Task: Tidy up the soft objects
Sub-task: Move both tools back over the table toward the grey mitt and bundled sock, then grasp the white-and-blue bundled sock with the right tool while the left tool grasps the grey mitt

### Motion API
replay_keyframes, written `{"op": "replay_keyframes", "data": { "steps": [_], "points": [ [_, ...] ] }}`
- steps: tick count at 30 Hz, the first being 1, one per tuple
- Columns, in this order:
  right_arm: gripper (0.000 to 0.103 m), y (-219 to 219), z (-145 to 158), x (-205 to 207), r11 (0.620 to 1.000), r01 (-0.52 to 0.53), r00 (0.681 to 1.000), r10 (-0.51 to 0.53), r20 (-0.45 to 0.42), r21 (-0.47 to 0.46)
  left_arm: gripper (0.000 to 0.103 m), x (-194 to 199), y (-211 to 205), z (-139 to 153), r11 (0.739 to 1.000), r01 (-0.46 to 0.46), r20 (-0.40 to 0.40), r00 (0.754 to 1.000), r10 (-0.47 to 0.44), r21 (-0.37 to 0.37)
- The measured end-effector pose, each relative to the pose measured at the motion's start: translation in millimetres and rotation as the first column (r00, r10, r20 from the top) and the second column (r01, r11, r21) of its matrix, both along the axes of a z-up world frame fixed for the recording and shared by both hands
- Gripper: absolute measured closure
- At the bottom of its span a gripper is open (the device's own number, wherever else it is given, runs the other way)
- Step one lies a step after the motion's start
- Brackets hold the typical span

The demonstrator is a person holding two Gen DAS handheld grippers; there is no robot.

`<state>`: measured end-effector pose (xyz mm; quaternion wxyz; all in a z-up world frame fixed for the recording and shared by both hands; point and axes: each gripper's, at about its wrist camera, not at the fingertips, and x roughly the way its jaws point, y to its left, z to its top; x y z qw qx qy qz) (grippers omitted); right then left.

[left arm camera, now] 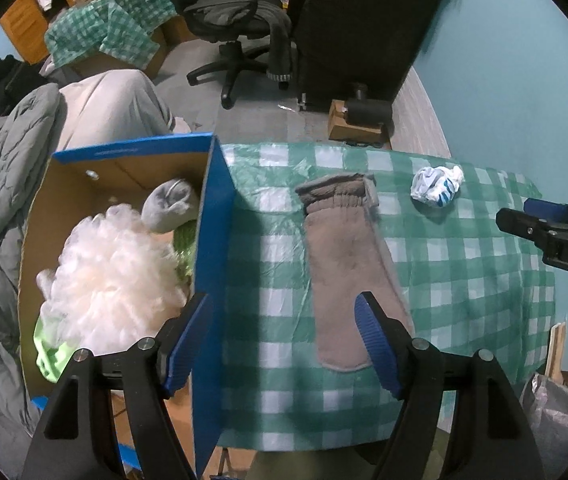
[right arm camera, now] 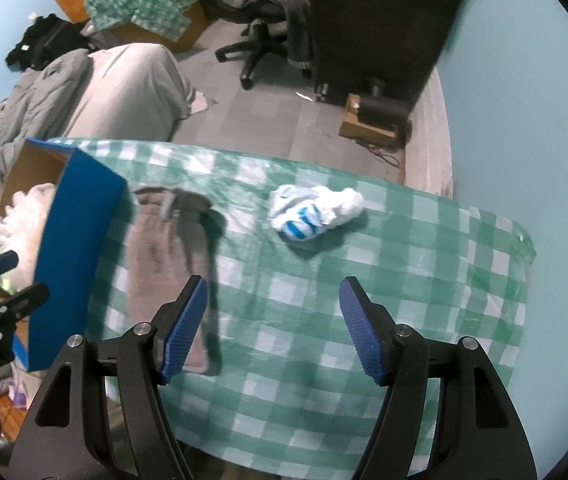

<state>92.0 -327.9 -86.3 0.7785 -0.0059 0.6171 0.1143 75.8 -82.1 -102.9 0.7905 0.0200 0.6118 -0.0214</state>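
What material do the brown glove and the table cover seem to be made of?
The brown glove looks like a soft, matte knitted or fleece fabric: its cuff is ribbed and the surface is fuzzy. The green checked table cover seems to be thin plastic film, since it shines slightly and shows fine wrinkles; I cannot be certain.

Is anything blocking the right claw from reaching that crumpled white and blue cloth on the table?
Nothing visible. The right claw hangs open above bare checked tablecloth, and the crumpled cloth lies beyond it in the open.

The right gripper [right arm camera: 273, 326] hangs open over the checked cloth [right arm camera: 424, 280], near a balled sock [right arm camera: 316, 210].
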Motion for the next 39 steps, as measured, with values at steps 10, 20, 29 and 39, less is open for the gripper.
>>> {"op": "replay_keyframes", "data": {
  "steps": [10, 20, 29, 39],
  "points": [
    [0.034, -18.7, -23.0, 31.3, 0.999, 0.048, 0.998, -0.049, -0.045, -0.021, 0.028, 36.7, -20.2, -23.8, 0.999, 0.001, -0.036, 0.999, 0.001, 0.036],
    [0.034, -25.1, -54.9, 68.4, 0.988, 0.152, 0.985, -0.153, -0.081, -0.02, 0.028, 63.3, -24.1, -45.6, 0.998, -0.039, -0.061, 0.997, 0.042, 0.048],
    [0.034, -22.7, -81.8, 88.8, 0.975, 0.218, 0.969, -0.22, -0.109, -0.034, 0.028, 75.5, -25.9, -71.0, 0.995, -0.086, -0.112, 0.99, 0.091, 0.043],
    [0.034, -7.7, -108.3, 87.3, 0.978, 0.198, 0.968, -0.205, -0.147, -0.062, 0.028, 69.1, -20.9, -83.0, 0.984, -0.176, -0.154, 0.973, 0.174, -0.002]
  ]
}}
